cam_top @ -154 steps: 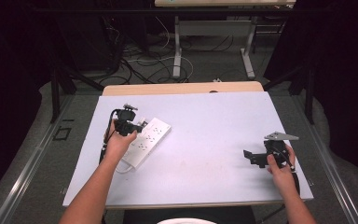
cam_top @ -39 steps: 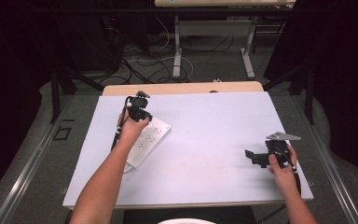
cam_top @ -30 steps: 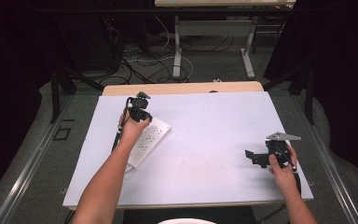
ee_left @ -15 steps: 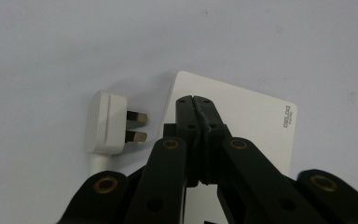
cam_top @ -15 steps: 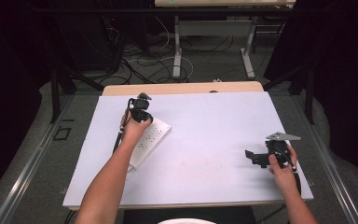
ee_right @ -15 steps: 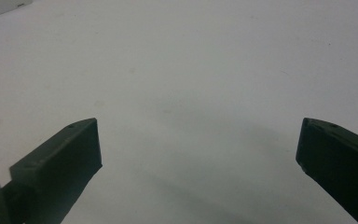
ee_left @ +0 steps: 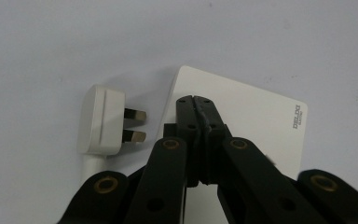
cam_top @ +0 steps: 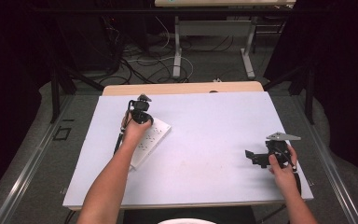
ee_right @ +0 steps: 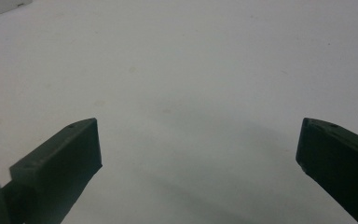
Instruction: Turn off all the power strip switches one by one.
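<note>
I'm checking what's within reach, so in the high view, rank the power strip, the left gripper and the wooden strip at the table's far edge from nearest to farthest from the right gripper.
1. Power strip, left half of the table.
2. Left gripper, over the strip's far end.
3. Wooden strip, far edge.

Measured from the right gripper, the first two are close to call.
</note>
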`<state>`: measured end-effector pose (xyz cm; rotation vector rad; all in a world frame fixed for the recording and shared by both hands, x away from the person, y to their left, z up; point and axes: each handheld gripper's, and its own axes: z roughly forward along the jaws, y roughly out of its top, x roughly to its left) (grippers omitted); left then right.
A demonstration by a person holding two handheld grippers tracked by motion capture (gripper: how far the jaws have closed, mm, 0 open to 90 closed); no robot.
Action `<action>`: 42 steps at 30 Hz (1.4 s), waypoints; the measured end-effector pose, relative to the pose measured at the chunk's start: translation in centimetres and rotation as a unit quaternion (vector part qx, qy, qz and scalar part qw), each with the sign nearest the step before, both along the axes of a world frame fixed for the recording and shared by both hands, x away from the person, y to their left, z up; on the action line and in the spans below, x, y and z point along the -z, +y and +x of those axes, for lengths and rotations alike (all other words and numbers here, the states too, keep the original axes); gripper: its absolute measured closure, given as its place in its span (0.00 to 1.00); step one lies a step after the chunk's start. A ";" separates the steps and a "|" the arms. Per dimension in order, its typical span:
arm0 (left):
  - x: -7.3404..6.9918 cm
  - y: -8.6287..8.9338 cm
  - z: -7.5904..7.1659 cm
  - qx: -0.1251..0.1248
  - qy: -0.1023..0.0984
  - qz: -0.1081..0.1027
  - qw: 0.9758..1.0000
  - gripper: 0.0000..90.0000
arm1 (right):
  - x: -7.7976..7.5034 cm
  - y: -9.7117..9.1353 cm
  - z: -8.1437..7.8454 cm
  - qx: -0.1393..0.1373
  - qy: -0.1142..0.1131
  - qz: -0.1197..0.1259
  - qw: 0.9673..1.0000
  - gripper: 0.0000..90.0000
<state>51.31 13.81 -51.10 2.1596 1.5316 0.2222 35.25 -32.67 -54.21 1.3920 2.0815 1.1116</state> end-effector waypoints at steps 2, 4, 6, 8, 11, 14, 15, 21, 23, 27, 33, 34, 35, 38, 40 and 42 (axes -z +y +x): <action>0.0 0.1 0.0 0.001 0.000 -0.004 1.000 1.00 | 0.0 0.1 0.0 0.005 0.000 0.002 1.000 0.00; 0.0 0.2 0.0 0.000 0.000 -0.006 1.000 1.00 | -0.1 0.2 0.0 0.007 0.003 0.008 1.000 0.00; 0.0 0.1 0.0 0.000 0.000 -0.006 1.000 1.00 | -0.1 0.3 0.0 0.006 0.003 0.008 1.000 0.00; 0.1 0.1 0.0 0.000 -0.001 -0.006 1.000 1.00 | -0.1 0.2 0.0 0.006 0.003 0.007 1.000 0.00; 0.1 0.2 0.0 -0.001 0.000 -0.011 1.000 1.00 | 0.0 0.2 0.0 0.007 0.001 0.005 1.000 0.00; 0.1 0.2 0.0 0.003 0.000 -0.006 1.000 1.00 | -0.1 0.2 0.0 0.004 0.002 0.004 1.000 0.00; 0.1 0.1 0.0 0.001 -0.001 -0.006 1.000 1.00 | -0.1 0.2 0.0 0.006 0.003 0.007 1.000 0.00; 0.3 0.1 0.0 0.004 -0.006 -0.008 1.000 1.00 | -0.1 0.2 -0.1 0.006 0.003 0.007 1.000 0.00; 0.4 0.0 0.0 -0.001 -0.004 -0.012 1.000 1.00 | -0.1 0.1 -0.1 0.005 0.001 0.008 1.000 0.00; 0.3 0.0 0.0 0.006 -0.008 -0.004 1.000 1.00 | -0.1 0.1 -0.1 0.005 0.001 0.006 1.000 0.00; 0.3 0.0 0.0 0.004 -0.007 -0.004 1.000 1.00 | -0.1 0.1 -0.1 0.005 0.001 0.007 1.000 0.00; 0.3 0.0 0.0 0.004 -0.007 -0.004 1.000 1.00 | -0.1 0.1 -0.1 0.005 0.001 0.008 1.000 0.00; 0.3 0.0 0.0 0.004 -0.006 -0.002 1.000 1.00 | -0.1 0.1 -0.1 0.005 0.001 0.007 1.000 0.00; 0.3 -0.1 0.0 0.001 -0.005 -0.005 1.000 1.00 | -0.1 0.2 -0.1 0.005 0.002 0.007 1.000 0.00; 0.3 -0.1 0.0 0.000 -0.005 -0.004 1.000 1.00 | -0.1 0.2 -0.1 0.005 0.002 0.007 1.000 0.00; 0.3 -0.2 0.0 0.001 -0.007 0.001 1.000 1.00 | 0.0 0.2 0.0 0.008 -0.001 0.007 1.000 0.00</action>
